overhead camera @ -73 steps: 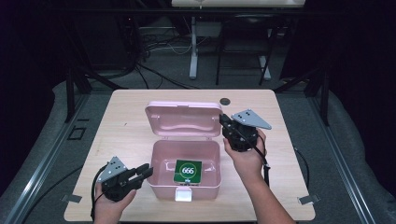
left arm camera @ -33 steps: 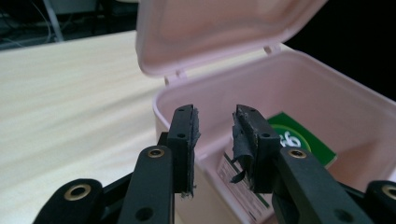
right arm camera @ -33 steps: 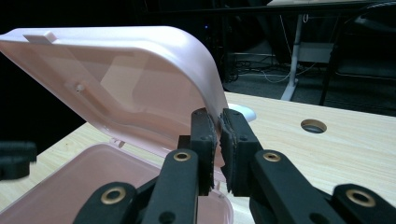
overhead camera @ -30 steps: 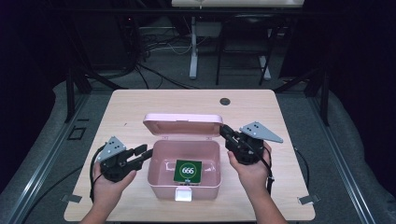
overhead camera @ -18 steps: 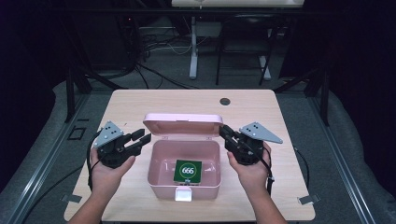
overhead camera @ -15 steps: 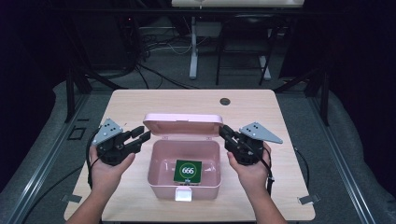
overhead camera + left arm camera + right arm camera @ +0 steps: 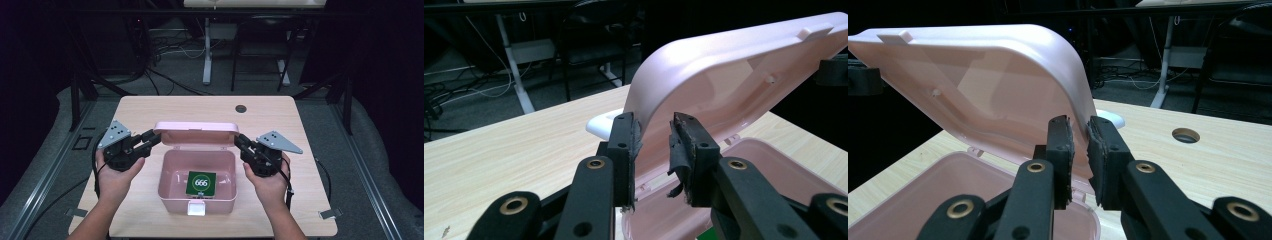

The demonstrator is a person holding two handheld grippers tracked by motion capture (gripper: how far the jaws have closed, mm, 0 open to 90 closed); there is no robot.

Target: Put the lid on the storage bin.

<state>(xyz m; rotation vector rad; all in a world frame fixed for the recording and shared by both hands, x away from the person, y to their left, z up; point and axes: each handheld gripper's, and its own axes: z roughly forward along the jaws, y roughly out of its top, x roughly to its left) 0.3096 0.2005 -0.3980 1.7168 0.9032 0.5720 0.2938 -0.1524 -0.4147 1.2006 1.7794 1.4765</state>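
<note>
The pink box [image 7: 197, 181] stands at the near middle of your table [image 7: 310, 150], and its hinged lid [image 7: 196, 133] is partway down, tilted over the back of the open tub rather than upright or shut. Judged from this, the closing is about half done: the lid has yet to meet the rim, and the white front latch [image 7: 197, 208] hangs unfastened. A green card marked 666 [image 7: 201, 183] lies flat inside on the floor of the tub. Your left gripper [image 7: 654, 137] has its fingers [image 7: 624, 145] narrowly apart astride the lid's left edge, near it but not visibly clamped. Your right gripper [image 7: 1079, 137] stands likewise at the right edge, its fingers [image 7: 1104, 150] close on the rim, with a slim gap showing.
</note>
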